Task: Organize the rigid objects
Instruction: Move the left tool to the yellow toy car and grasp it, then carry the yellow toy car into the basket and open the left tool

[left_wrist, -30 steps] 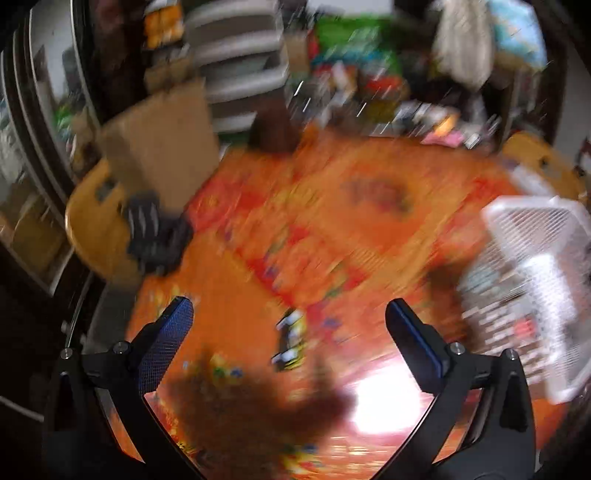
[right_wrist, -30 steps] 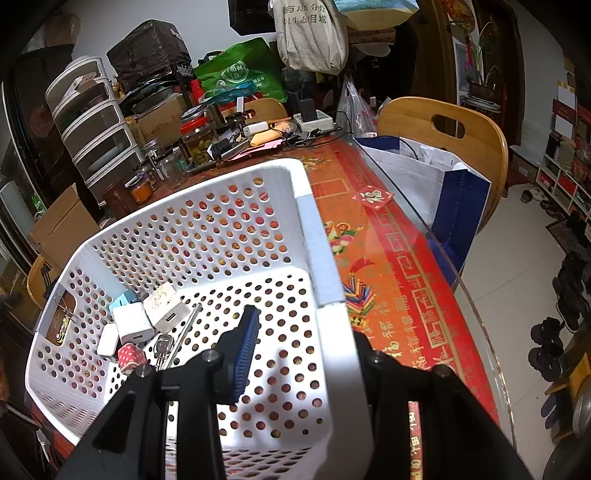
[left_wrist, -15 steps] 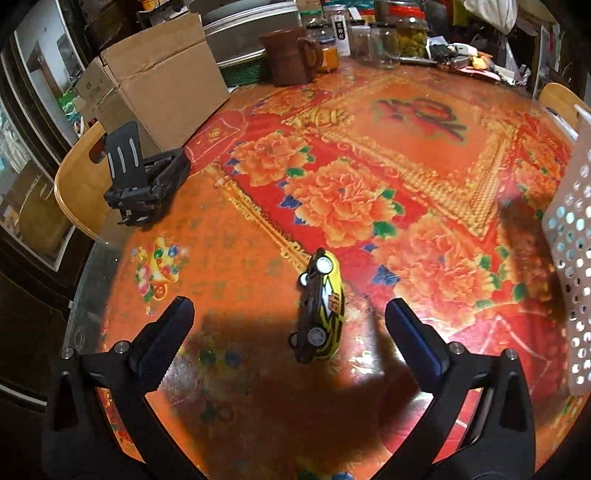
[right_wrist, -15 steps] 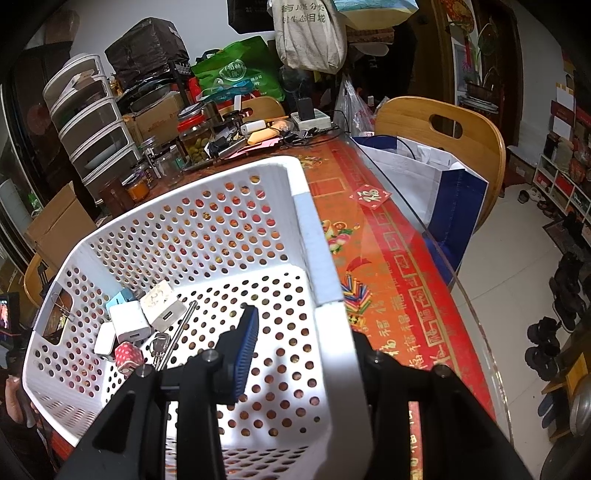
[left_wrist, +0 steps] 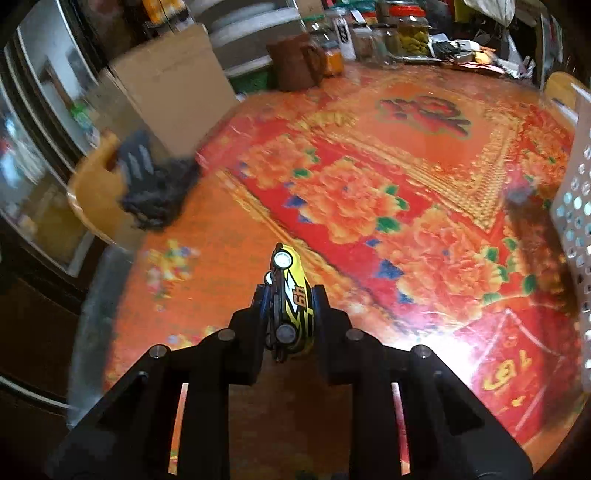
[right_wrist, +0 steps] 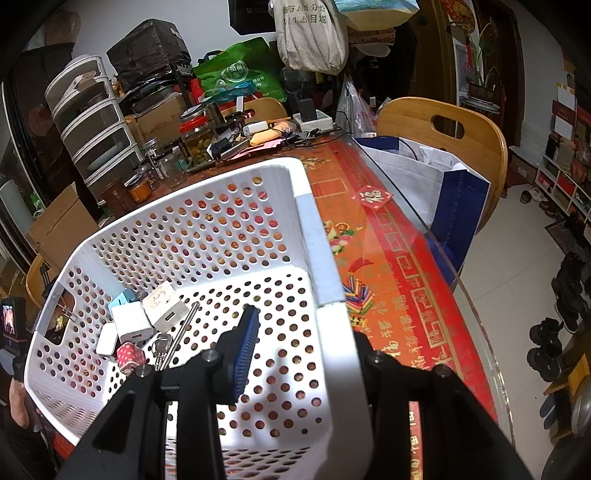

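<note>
a red floral table (left_wrist: pixel 369 155) fills the left view. low centre, the left gripper (left_wrist: pixel 290 306) is clamped on a yellow car (left_wrist: pixel 293 295). in the right view, the right gripper (right_wrist: pixel 303 350) straddles a white basket (right_wrist: pixel 317 258) wall, pinching it.

I see a big surface (right_wrist: pixel 402 295) with a shiny red and orange flower cloth under glass. A round-backed wooden chair (right_wrist: pixel 443 133) stands beside it. The floor (right_wrist: pixel 517 258) has pale tiles, with dark shoes (right_wrist: pixel 550 347) near the edge. A white wall (right_wrist: pixel 122 22) is behind clear plastic drawers (right_wrist: pixel 96 125). A bright light spot (left_wrist: pixel 443 350) shines on the cloth.
</note>
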The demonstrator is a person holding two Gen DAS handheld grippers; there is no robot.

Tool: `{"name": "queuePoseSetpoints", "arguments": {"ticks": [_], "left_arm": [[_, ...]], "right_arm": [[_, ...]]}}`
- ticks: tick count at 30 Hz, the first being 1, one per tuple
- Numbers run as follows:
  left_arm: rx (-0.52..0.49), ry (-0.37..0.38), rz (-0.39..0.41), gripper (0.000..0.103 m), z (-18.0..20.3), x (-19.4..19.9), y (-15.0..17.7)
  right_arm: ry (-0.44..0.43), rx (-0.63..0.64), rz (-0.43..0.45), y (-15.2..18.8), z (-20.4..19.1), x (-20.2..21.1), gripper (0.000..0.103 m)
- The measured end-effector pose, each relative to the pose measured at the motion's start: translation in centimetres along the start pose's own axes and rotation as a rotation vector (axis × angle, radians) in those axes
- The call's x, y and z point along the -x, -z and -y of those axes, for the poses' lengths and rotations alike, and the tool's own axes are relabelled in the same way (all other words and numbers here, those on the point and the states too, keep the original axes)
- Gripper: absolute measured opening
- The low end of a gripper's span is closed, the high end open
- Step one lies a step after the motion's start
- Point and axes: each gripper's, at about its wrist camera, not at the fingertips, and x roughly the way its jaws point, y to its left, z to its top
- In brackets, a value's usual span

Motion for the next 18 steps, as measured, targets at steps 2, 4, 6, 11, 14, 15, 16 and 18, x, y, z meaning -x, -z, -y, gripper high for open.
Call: {"name": "queuePoseSetpoints", "arguments": {"ticks": [2,4,6,11,14,15,16,18], "left_arm": [[-0.019,-0.059,0.037,0.021,0.3,1.1,-0.1],[-0.039,-0.142,0.081,0.021,0.7,2.3,-0.3],[-0.047,-0.182,0.105,0.021,0.8,3.2,-0.5],[-0.043,-0.181,0.125,0.021,0.9,5.0,-1.3],[-0.045,-0.18,0.142,0.021,1.0,6.5,-1.7],[-0.046,-0.179,0.151,0.021,1.2,7.1,-1.9],[-0.048,-0.178,0.161,0.021,1.4,7.8,-2.0],[-0.055,-0.178,0.18,0.021,1.8,9.0,-2.3]], "right_arm": [[0.001,0.001,0.0,0.0,0.0,0.0,0.038],[0.0,0.002,0.0,-0.1,0.0,0.0,0.038],[-0.001,0.001,0.001,-0.1,0.0,0.0,0.038],[-0.004,0.004,0.0,-0.2,-0.2,-0.1,0.038],[-0.007,0.007,0.0,-0.2,-0.2,-0.1,0.038],[-0.008,0.007,0.001,-0.2,-0.3,-0.1,0.038],[-0.009,0.007,0.001,-0.2,-0.3,-0.1,0.038],[-0.013,0.008,0.002,-0.1,-0.2,-0.1,0.038]]}}
